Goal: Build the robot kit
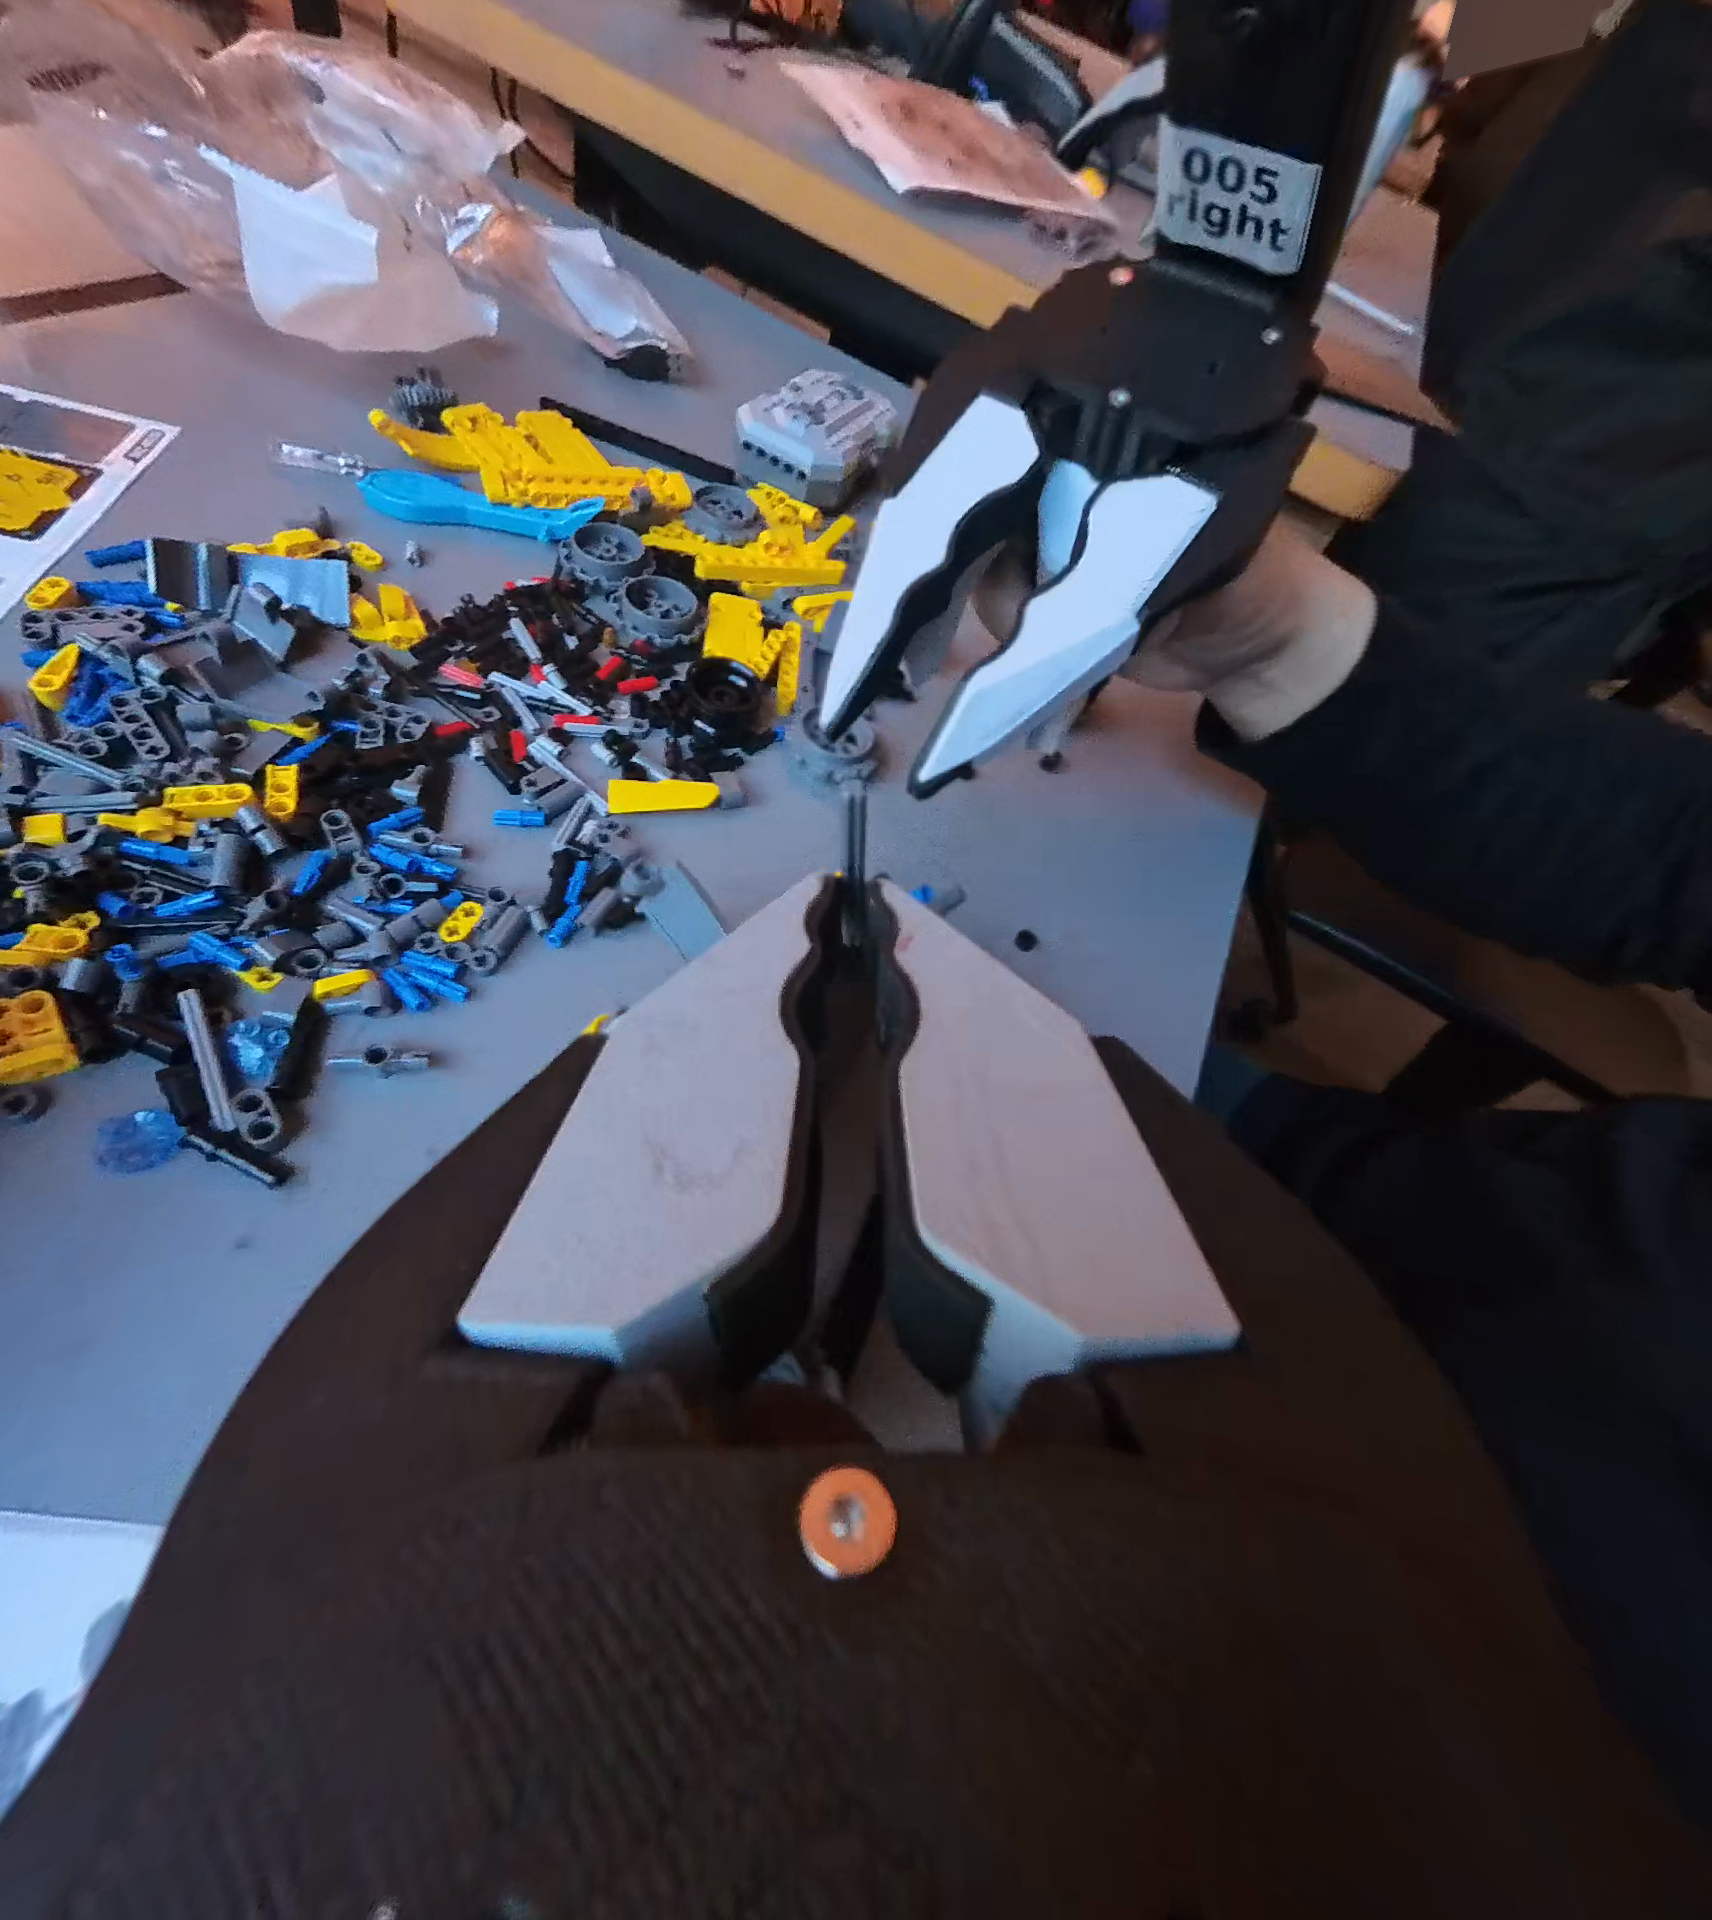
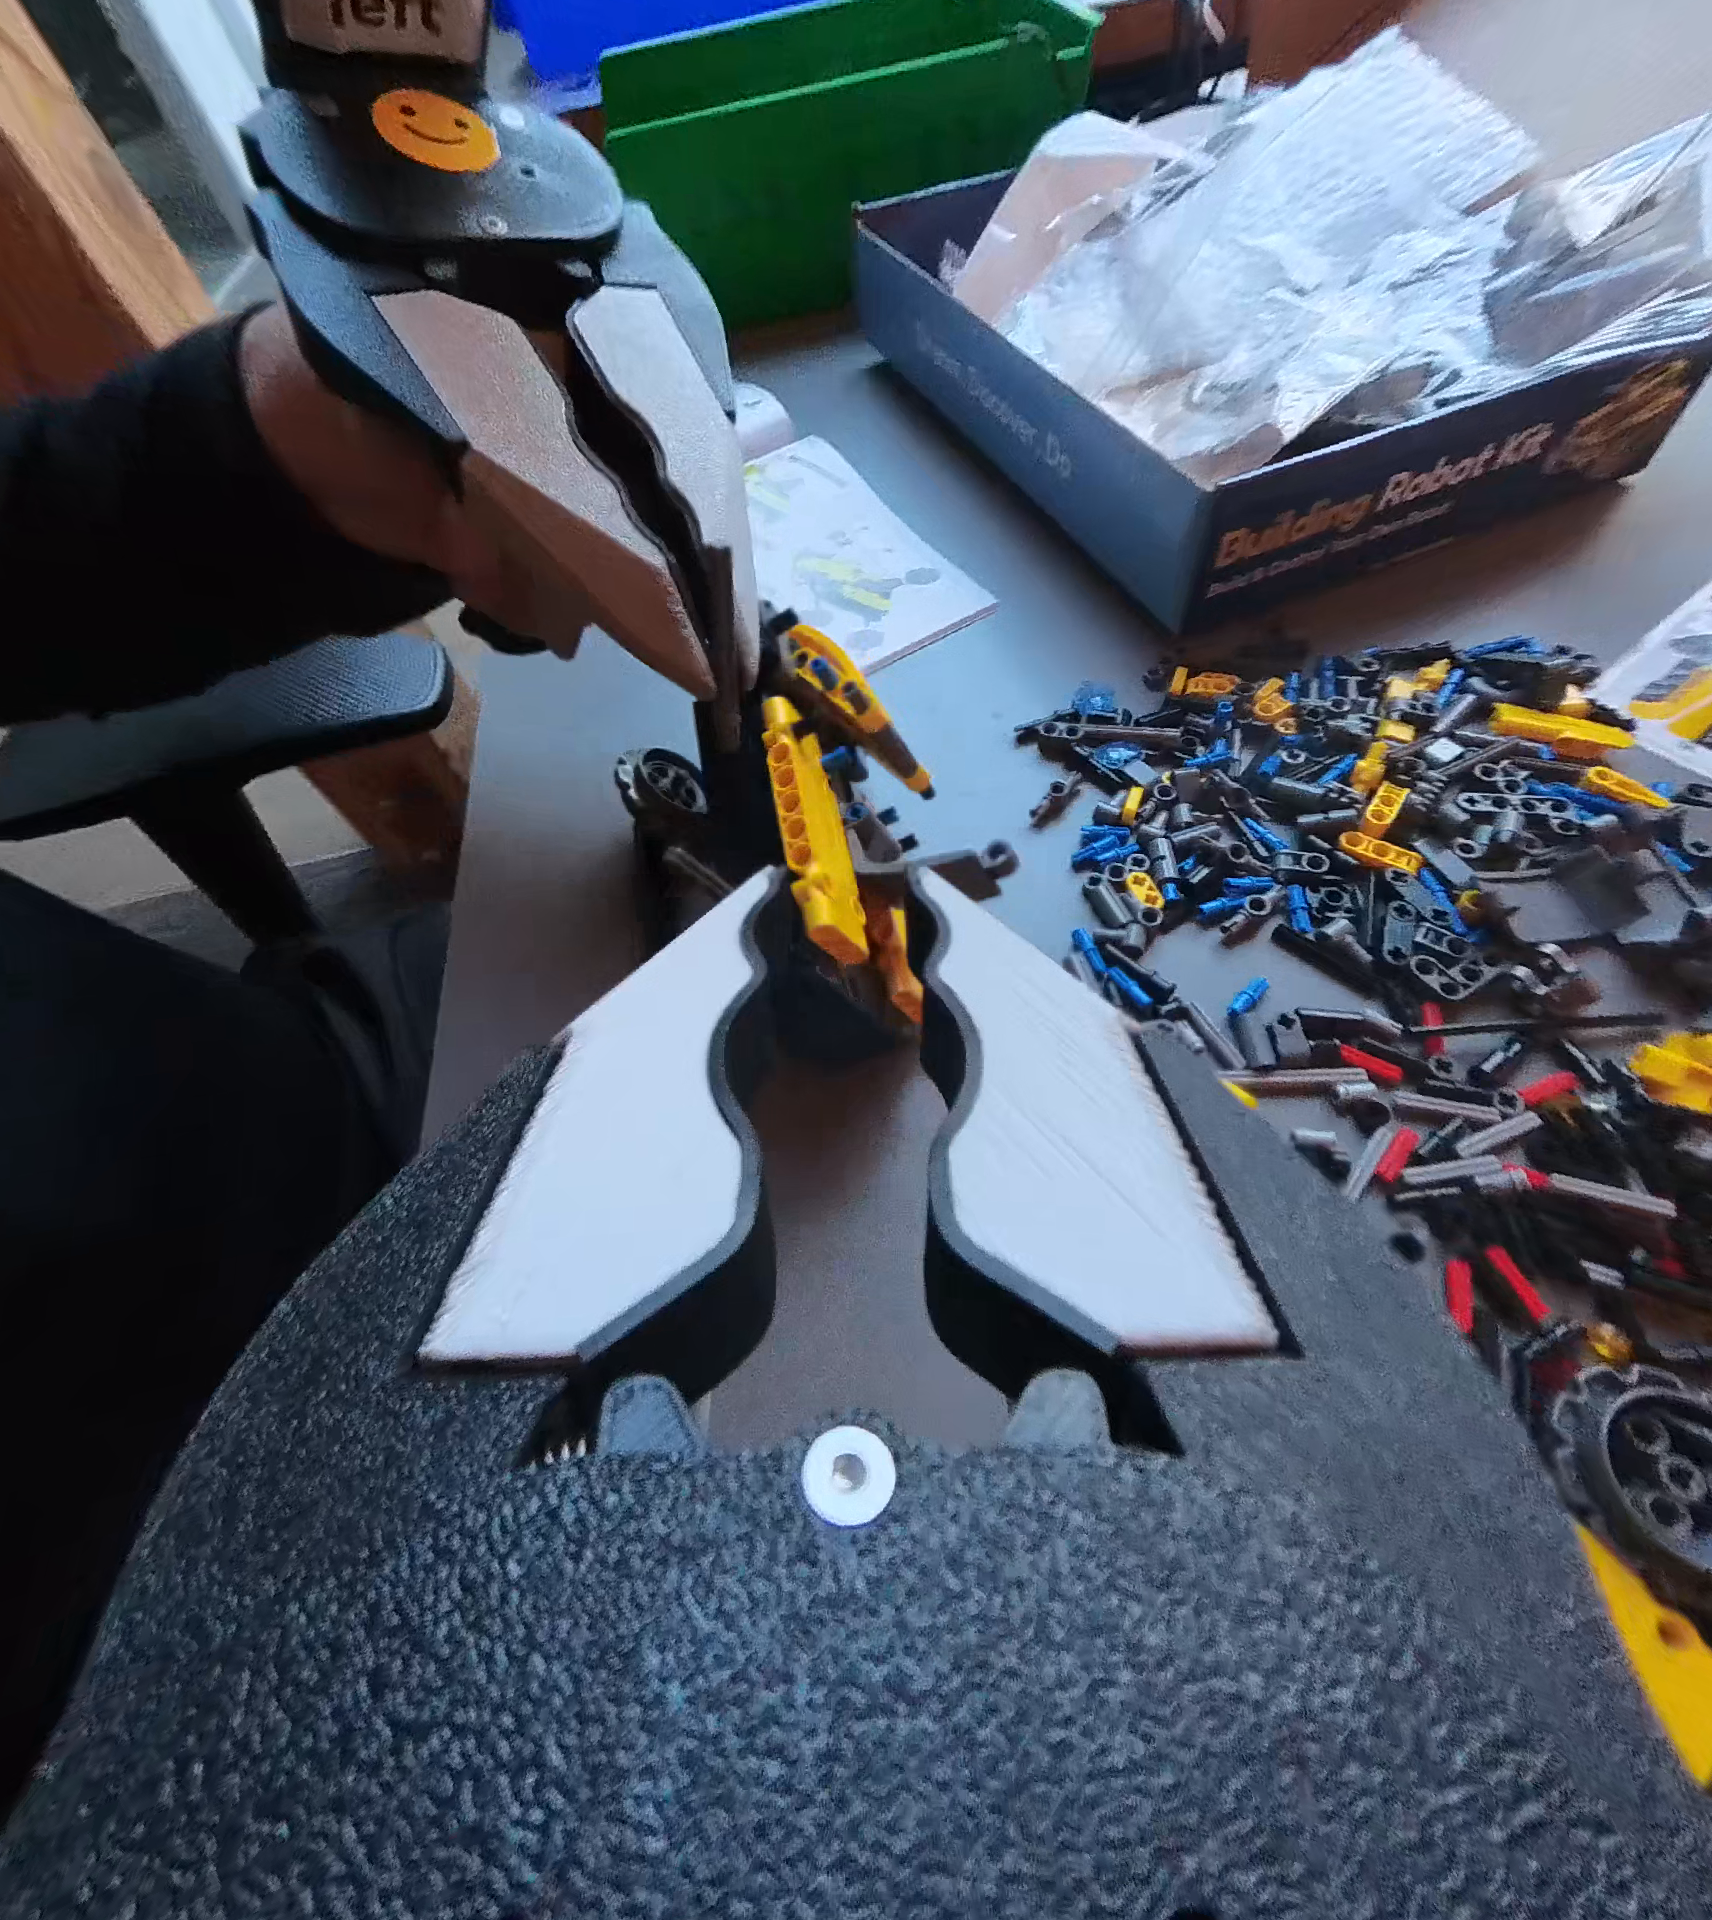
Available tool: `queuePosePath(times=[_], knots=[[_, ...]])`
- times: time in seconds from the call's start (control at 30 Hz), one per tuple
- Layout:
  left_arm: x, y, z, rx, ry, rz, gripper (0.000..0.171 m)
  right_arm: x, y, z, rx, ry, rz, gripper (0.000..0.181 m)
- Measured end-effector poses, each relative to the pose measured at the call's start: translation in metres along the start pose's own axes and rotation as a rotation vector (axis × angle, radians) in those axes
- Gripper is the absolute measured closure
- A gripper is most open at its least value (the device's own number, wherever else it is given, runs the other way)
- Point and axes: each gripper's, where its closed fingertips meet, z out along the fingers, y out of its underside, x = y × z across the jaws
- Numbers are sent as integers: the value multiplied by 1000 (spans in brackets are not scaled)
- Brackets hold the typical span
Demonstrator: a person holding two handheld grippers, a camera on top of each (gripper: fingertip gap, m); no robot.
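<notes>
left gripper, jaws clenched on a thin black axle jutting past their tips; right gripper, jaws released, one tip touching a grey gear on the grey bench, loose parts pile beside them.

A grey desk is seen at the front. A second table with a yellow edge stands behind it. A black chair armrest is seen beside the desk edge, with a wooden panel behind. Green bins are set at the far side. Light is soft and even.
</notes>
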Motion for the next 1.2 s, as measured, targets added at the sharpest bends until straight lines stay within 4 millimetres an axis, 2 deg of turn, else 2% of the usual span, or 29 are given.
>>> queuePosePath(times=[0.13, 0.23, 0.27, 0.33, 0.43, 0.53, 0.63, 0.67, 0.77, 0.87, 0.93, 1.03, 1.2], knots=[[11, 12, 8, 55, 5, 46, 171, -11, 10, -3, 23, 59, -4, 155], [15, 18, 7, 97, -22, 94, 171, -29, 23, 2, 34, 55, -9, 149], [17, 22, 9, 102, -13, 84, 171, -36, 29, 6, 26, 45, -13, 143], [22, 26, 11, 121, 13, 78, 171, -46, 46, 14, -38, 62, -76, 137], [26, 29, 9, 110, 13, 100, 171, -45, 62, 19, -135, 137, -162, 139], [24, 30, 5, 111, -7, 186, 171, -43, 55, 16, -83, 163, -108, 139], [12, 33, 5, 83, -87, 318, 171, -43, 48, 10, -45, 209, -143, 138], [15, 34, 5, 72, -85, 362, 171, -47, 46, 8, -46, 209, -164, 140], [40, 36, 1, 58, -27, 543, 171, -63, 37, 3, -40, 226, -248, 144], [47, 46, 1, -19, -153, 879, 171, -83, 20, 2, 13, 186, -260, 149], [41, 53, 3, -93, -255, 980, 171, -93, 14, 4, 27, 168, -278, 152], [40, 59, 7, -138, -338, 1084, 171, -94, 16, 9, 13, 205, -303, 157], [54, 66, 18, -156, -361, 1183, 171, -94, 23, 19, -16, 235, -331, 166]])
